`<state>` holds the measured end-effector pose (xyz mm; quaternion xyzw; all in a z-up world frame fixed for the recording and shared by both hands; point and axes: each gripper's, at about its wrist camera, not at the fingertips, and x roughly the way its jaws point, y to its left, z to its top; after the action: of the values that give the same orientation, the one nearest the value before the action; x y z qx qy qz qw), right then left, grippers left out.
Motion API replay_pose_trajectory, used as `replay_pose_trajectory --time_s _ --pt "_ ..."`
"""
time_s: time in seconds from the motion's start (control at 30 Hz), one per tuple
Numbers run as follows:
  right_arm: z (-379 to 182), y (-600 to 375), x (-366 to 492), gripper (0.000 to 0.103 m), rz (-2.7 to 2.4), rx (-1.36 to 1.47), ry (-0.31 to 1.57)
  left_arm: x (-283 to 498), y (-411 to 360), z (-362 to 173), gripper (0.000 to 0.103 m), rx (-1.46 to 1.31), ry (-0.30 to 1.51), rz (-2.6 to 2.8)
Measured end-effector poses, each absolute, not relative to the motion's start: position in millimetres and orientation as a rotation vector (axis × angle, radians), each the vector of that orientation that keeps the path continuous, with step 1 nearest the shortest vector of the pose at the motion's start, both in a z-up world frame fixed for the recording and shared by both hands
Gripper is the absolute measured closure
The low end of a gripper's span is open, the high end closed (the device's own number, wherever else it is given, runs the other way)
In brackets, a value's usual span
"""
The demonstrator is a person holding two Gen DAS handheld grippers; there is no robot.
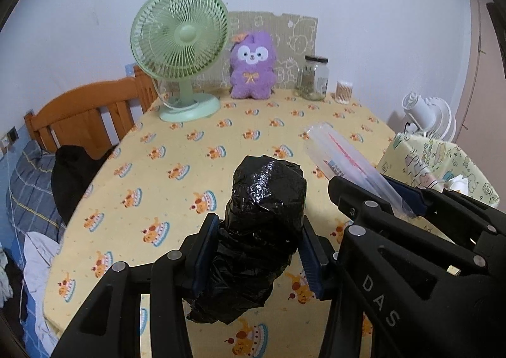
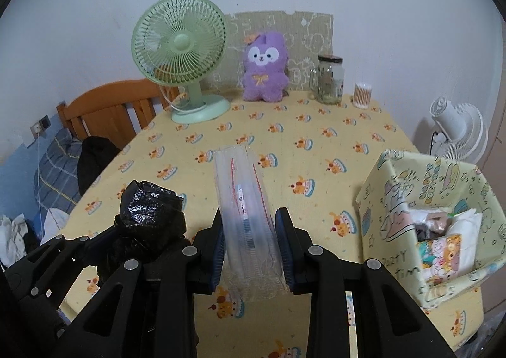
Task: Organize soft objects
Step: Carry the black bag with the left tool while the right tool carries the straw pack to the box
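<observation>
Above the yellow worktop, right claw clamps a clear plastic packet, long axis running forward, the fabric bin lying just to its right and nearer than to the left claw, which grips a black bag bundle.

Right tool clamps clear bag — black bundle left.

- Left hand-held gripper: matte black linkage arms, silver round rivets, blue ribbed pads.
- Right hand-held gripper: same build; white "DAS" lettering on its body.
</observation>
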<state>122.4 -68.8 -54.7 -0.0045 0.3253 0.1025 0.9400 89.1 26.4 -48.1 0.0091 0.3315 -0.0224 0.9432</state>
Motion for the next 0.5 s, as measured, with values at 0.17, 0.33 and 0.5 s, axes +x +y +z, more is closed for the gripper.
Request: replay_pose_trajectory --time_s 0.17,0.33,0.5 --pt "-38.4 -71.5 113.9 0.069 0.213 -0.009 0.630 81.7 24.0 -34.0 0.052 0.022 0.643 -0.040" --pt "-26.6 -75.8 108.3 0.069 0.216 -0.006 0.610 75.2 18.9 -22.1 0.052 0.030 0.617 -0.035" --pt "-15.3 -79.5 102.8 0.069 0.216 -0.010 0.592 71.3 15.8 -10.7 0.052 0.029 0.591 -0.038"
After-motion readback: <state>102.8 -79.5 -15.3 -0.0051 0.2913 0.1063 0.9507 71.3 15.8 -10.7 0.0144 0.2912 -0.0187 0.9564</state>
